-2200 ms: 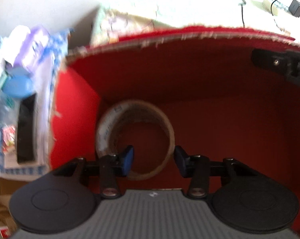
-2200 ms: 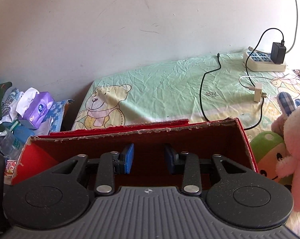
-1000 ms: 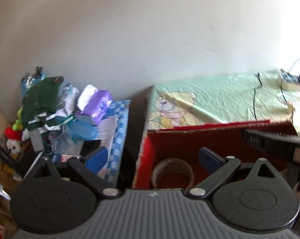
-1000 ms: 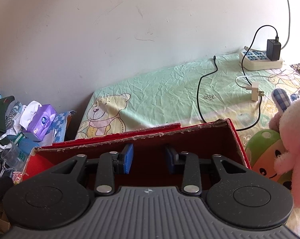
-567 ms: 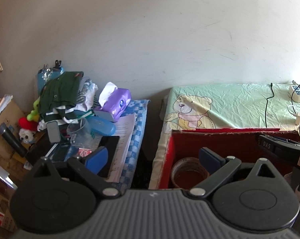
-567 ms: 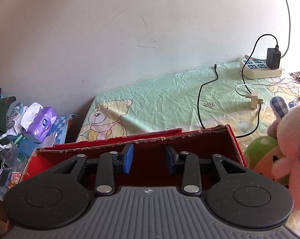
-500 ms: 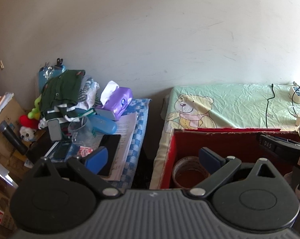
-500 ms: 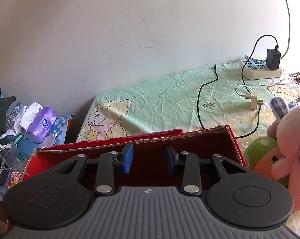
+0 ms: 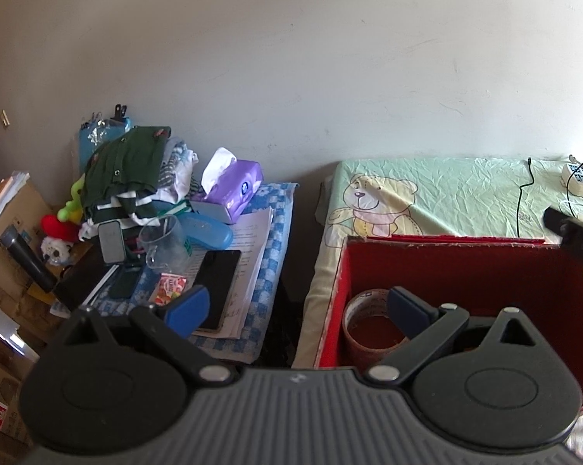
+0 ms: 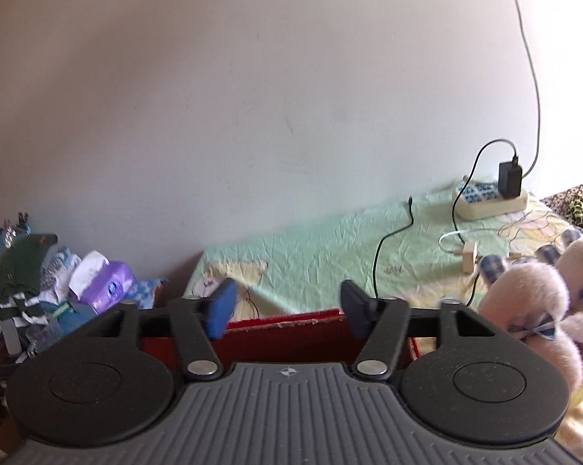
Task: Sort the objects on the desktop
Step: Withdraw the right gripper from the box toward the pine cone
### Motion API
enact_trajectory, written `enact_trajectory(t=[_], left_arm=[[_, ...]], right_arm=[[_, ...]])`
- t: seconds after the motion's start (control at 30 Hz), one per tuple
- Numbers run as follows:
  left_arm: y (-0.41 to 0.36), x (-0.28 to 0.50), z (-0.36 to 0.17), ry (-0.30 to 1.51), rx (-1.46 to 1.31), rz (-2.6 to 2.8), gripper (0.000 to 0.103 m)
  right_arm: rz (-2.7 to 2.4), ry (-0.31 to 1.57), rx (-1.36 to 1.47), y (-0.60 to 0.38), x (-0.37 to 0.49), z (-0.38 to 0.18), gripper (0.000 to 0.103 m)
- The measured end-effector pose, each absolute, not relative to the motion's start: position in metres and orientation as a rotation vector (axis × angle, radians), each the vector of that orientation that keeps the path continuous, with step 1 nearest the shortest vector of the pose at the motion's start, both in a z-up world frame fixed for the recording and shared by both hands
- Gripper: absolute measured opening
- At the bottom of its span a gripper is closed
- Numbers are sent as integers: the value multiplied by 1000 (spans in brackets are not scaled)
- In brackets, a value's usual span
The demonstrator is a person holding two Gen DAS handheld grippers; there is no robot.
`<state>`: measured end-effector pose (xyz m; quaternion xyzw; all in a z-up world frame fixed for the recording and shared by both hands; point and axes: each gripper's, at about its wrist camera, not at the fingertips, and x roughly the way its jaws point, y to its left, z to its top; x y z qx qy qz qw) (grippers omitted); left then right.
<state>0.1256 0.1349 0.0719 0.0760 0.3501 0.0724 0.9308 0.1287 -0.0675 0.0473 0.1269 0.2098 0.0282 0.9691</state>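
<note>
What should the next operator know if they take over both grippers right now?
Left gripper: open, empty, held above the gap between desk and red box.
Right gripper: open, empty, above the box's far edge.
Done: tape roll lies inside the box.
Left: desk clutter is unsorted, including the black phone, clear cup, small red packet, blue case and purple tissue pack.
</note>
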Motion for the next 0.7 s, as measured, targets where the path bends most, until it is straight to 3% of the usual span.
enact_trajectory(t=[0.1, 0.23, 0.5, 0.7], left_arm=[[131, 123, 71, 722, 161, 146, 99], [122, 118, 69, 733, 160, 127, 99], [105, 87, 61, 743, 79, 66, 100], [97, 49, 49, 740, -16, -17, 100]], right_arm=[[66, 399, 232, -70, 111, 53, 67], [109, 386, 209, -76, 91, 54, 83], [142, 339, 186, -99, 48, 54, 85], [232, 457, 245, -132, 27, 44, 85]])
